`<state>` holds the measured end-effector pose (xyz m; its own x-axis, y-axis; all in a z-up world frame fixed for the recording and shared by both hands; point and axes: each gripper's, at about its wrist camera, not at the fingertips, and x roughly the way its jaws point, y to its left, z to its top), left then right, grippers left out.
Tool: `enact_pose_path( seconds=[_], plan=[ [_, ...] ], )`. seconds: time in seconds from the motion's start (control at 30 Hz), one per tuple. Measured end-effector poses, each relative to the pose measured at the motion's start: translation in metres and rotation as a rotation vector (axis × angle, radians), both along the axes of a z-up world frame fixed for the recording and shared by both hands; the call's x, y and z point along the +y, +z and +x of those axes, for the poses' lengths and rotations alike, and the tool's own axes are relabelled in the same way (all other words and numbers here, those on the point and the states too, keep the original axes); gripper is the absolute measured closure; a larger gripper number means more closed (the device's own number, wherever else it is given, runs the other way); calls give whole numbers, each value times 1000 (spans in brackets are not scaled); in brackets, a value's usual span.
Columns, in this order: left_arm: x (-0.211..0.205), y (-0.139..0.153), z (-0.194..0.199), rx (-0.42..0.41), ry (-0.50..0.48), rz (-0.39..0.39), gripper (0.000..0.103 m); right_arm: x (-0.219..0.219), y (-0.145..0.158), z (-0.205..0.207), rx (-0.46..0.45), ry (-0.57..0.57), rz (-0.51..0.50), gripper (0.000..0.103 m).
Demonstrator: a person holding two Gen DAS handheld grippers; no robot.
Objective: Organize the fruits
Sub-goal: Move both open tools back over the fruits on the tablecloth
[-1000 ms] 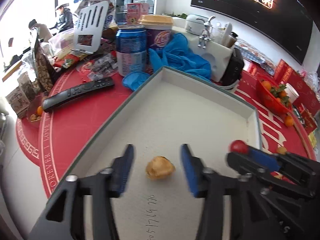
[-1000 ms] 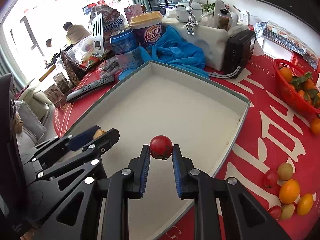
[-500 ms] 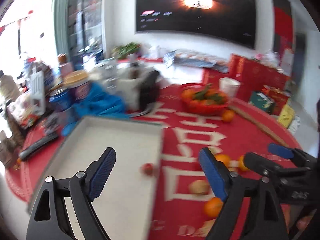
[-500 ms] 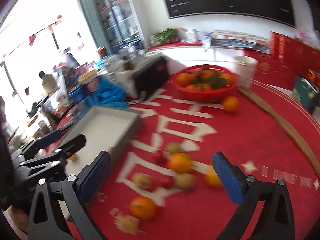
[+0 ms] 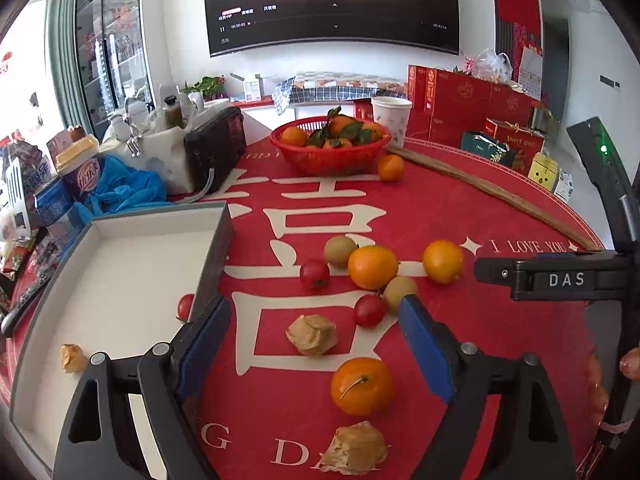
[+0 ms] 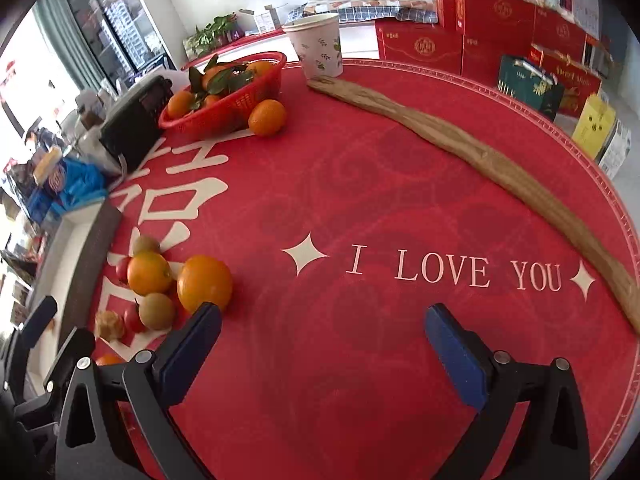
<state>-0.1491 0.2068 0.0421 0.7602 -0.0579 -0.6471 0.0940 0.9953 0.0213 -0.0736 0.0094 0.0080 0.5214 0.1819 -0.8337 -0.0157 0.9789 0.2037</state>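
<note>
Both grippers have swung off the white tray [image 5: 120,240], where 1 cherry tomato [image 5: 184,307] and 1 husked physalis [image 5: 73,357] now lie. Left gripper [image 5: 314,330], spread empty, frames another husked physalis [image 5: 312,335] at 12 o'clock, seemingly next; right gripper [image 6: 322,344] spread empty over bare cloth, oranges [image 6: 204,283] at 10 o'clock.

I read both feeds as bright and evenly daylit. Light enters from the windows [image 5: 24,92] at far left, which are overexposed to white. The wall screen [image 5: 332,4] carries a strong flare at its top centre. Shadows under the fruit on the red tablecloth [image 6: 380,208] are soft and short. Focus is sharp with no motion blur. Fisheye distortion bends straight edges, and the corners vignette to black.
</note>
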Motion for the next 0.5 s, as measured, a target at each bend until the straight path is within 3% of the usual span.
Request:
enact_pose_path(
  seconds=[0.5],
  plan=[
    [9,-2,-10,2,2,-7,15,12,-3,2,-6,3,-39,1]
  ],
)
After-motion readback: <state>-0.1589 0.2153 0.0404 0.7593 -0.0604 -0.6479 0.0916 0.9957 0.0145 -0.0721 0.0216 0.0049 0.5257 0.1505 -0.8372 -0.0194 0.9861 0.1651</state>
